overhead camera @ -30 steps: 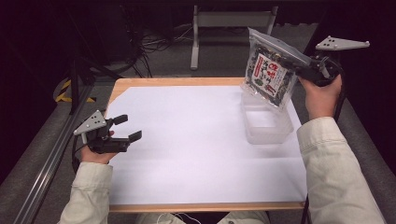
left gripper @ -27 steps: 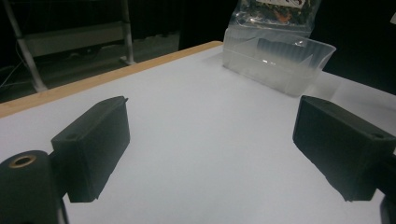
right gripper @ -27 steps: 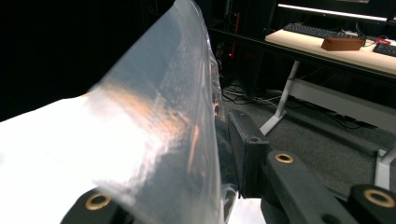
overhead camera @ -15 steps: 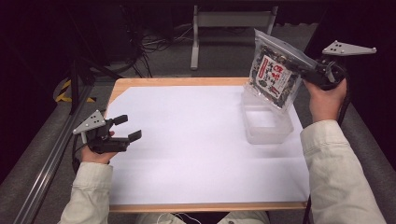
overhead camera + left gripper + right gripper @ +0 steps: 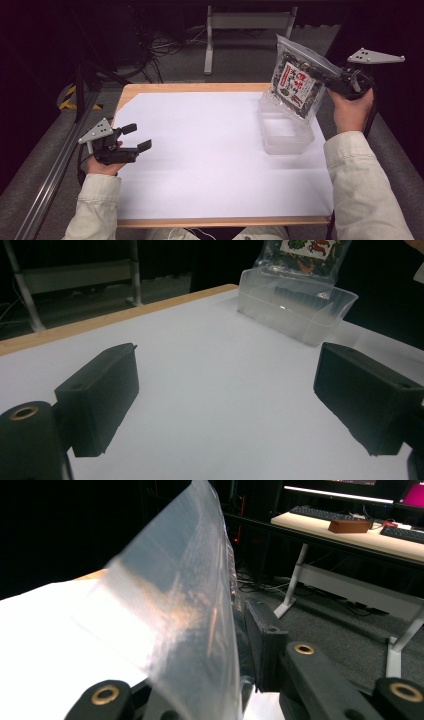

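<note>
A clear plastic bag [image 5: 296, 82] of dark snack with a red and white label hangs tilted in the air at the far right, its lower end just above the clear plastic tub [image 5: 283, 131]. My right gripper [image 5: 334, 80] is shut on the bag's upper edge; the clear bag film [image 5: 190, 615] runs between its jaws, close to the lens. The bag's lower end [image 5: 305, 257] shows behind the tub [image 5: 295, 305] in the left gripper view. My left gripper [image 5: 136, 137] rests at the table's left edge, open, nothing between its jaws [image 5: 225, 405].
A white sheet [image 5: 200, 150] covers the wooden table [image 5: 200, 87]. A metal rail [image 5: 50, 180] runs along the left side. Beyond the far edge stand a desk frame [image 5: 250, 20] and floor cables. A second desk with keyboards [image 5: 350, 525] is behind the right gripper.
My right gripper has lifted the bag slightly up and to the right over the tub. The left gripper has stayed put.
</note>
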Motion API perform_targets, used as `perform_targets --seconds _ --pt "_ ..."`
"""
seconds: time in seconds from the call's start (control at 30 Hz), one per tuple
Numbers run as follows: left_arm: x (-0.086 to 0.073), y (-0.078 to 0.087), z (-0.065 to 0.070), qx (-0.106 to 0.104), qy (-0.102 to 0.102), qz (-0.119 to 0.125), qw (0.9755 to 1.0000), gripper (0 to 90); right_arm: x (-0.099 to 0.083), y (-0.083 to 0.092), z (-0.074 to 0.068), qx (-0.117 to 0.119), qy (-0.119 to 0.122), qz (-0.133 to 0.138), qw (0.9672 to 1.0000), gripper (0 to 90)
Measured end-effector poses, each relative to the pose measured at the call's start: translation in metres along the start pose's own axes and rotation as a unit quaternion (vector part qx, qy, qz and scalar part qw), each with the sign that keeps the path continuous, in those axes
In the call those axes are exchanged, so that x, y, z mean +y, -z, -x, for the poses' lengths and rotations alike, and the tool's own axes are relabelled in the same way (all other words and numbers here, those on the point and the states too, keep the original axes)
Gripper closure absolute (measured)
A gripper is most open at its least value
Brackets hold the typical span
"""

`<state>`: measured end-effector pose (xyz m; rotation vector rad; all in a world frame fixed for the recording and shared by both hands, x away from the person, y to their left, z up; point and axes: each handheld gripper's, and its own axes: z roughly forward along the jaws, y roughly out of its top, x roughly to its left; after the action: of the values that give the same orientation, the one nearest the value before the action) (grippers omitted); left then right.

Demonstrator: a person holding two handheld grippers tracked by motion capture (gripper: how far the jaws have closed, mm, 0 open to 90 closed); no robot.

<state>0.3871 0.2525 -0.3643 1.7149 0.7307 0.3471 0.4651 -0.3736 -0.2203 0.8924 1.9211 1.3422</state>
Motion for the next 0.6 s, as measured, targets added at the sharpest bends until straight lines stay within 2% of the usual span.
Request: perform_targets --seconds 0.4,0.6 --pt "0.0 0.0 -0.001 0.002 0.0 -0.005 1.0 11.8 -0.014 -0.004 -0.006 0.005 0.018 -0.014 0.9997 75.6" --pt "-0.001 0.0 0.0 0.003 0.0 -0.009 1.0 11.8 -0.024 -0.008 -0.008 0.006 0.013 -0.016 0.9998 75.6"
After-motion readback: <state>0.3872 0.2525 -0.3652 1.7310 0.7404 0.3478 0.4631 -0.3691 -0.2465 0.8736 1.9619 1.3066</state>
